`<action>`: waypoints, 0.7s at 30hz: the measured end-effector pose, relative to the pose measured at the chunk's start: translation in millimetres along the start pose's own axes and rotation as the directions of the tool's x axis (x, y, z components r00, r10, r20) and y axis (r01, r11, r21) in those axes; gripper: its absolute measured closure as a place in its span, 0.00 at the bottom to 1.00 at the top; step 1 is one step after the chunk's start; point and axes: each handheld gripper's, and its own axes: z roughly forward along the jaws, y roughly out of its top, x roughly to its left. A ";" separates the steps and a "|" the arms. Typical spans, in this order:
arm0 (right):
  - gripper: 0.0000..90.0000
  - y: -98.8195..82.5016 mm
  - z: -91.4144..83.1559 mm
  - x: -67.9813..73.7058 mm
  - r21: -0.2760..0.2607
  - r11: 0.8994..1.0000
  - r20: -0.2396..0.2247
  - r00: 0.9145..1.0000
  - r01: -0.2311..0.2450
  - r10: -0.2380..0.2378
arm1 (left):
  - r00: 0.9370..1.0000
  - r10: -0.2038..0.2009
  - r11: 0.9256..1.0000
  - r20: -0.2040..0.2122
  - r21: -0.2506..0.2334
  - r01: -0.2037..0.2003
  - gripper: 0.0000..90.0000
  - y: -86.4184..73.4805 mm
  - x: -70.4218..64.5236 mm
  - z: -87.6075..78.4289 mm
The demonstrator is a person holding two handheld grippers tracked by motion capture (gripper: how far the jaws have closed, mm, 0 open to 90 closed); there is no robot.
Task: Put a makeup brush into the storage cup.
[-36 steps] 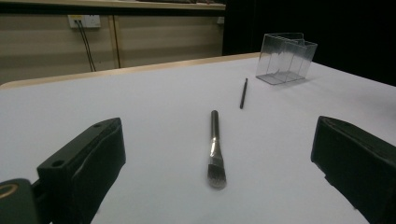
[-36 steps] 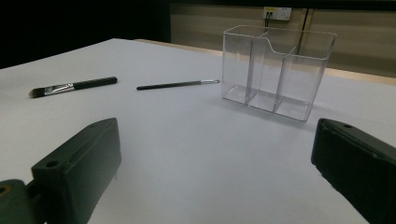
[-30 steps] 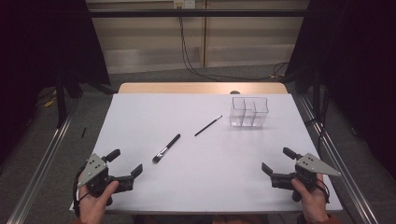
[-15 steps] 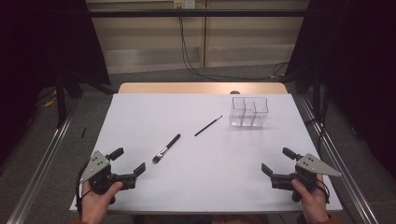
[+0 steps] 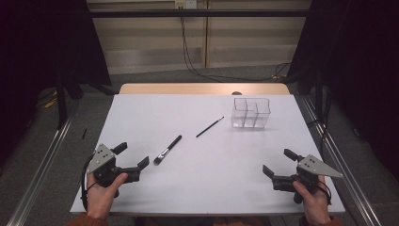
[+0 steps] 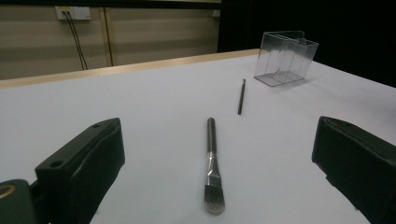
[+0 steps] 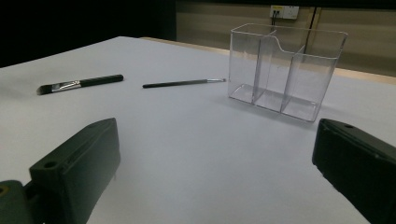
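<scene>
White and matte, the table (image 5: 202, 188) took up the middle of the high view, with a clear, hard-walled three-compartment organizer (image 5: 251, 112) standing upper right of centre. Left gripper (image 5: 133, 163) at lower left and right gripper (image 5: 276, 162) at lower right both had jaws spread and empty. The work looked barely begun: the flat black-handled makeup brush (image 5: 167, 149) lay just beyond the left gripper, near frame centre, calling for a short reach and a pinch on its handle, while the thin pencil-like brush (image 5: 210, 127) lay beyond.
</scene>
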 end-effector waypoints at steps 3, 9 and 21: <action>0.00 0.1 0.9 -0.7 0.002 1.000 0.003 1.000 -0.002 0.002 | 1.000 0.010 1.000 0.014 0.002 -0.010 0.03 4.2 1.2 8.1; 0.00 0.4 3.3 -0.5 0.004 1.000 -0.005 1.000 0.007 -0.006 | 1.000 0.012 1.000 0.021 0.014 -0.013 0.03 9.6 1.5 25.3; 0.00 2.1 2.8 3.5 0.001 1.000 -0.010 1.000 0.011 -0.011 | 0.998 0.031 0.999 0.047 0.014 -0.032 0.03 27.4 5.2 54.8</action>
